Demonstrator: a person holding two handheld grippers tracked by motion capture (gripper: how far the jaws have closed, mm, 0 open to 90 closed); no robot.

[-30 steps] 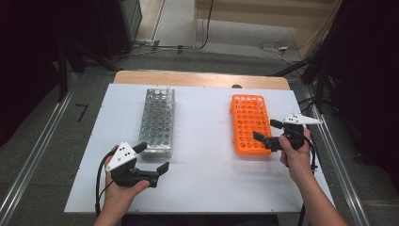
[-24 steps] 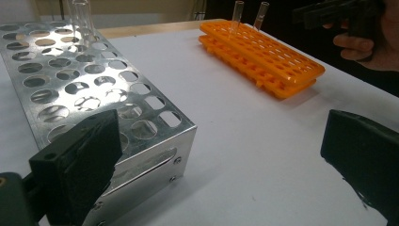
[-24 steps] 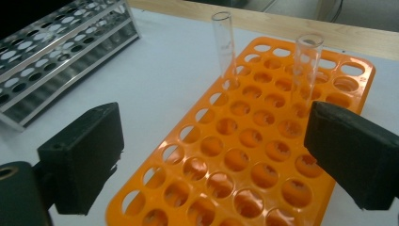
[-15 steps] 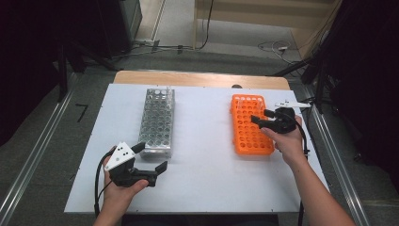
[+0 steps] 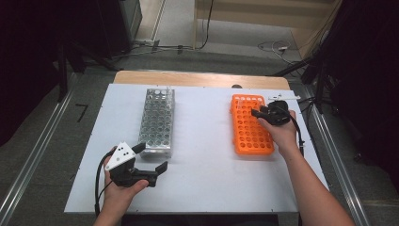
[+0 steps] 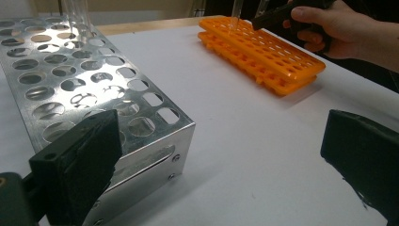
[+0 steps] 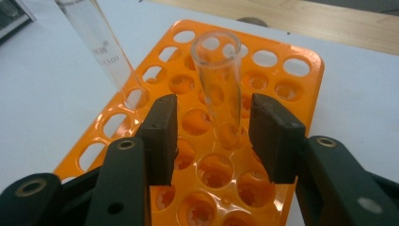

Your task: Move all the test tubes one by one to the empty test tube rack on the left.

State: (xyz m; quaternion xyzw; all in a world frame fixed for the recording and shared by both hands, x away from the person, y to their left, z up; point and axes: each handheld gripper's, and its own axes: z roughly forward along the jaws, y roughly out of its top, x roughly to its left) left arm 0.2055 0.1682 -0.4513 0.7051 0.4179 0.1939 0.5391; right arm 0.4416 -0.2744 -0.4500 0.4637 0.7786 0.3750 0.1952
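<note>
— Now, how is the right gripper (image 7: 214, 136) seen?
— Its jaws have just been closing, half shut around a clear test tube (image 7: 219, 84) in the orange rack (image 5: 251, 125), right of centre; pads not yet touching.
— And the left gripper (image 5: 149, 158)?
— Held wide open, lower left, by the metal rack (image 5: 156, 121).

Between the black pads of the right tool (image 7: 214, 136) stands a clear, colourless glass tube (image 7: 219, 84), and under it lies a bright orange rack (image 7: 287, 80) patterned with rows of round holes; a second clear tube (image 7: 101, 52) to that tool's left carries small dark lettering. The left tool (image 5: 141, 165) is black with a grey plate dotted with dark spots on top, and just ahead of it sits a shiny silver metal rack (image 5: 157, 122), also perforated in regular rows. The table (image 5: 207, 155) around both tools is plain white, edged at its far side by a pale wood strip (image 5: 197, 79).
</note>
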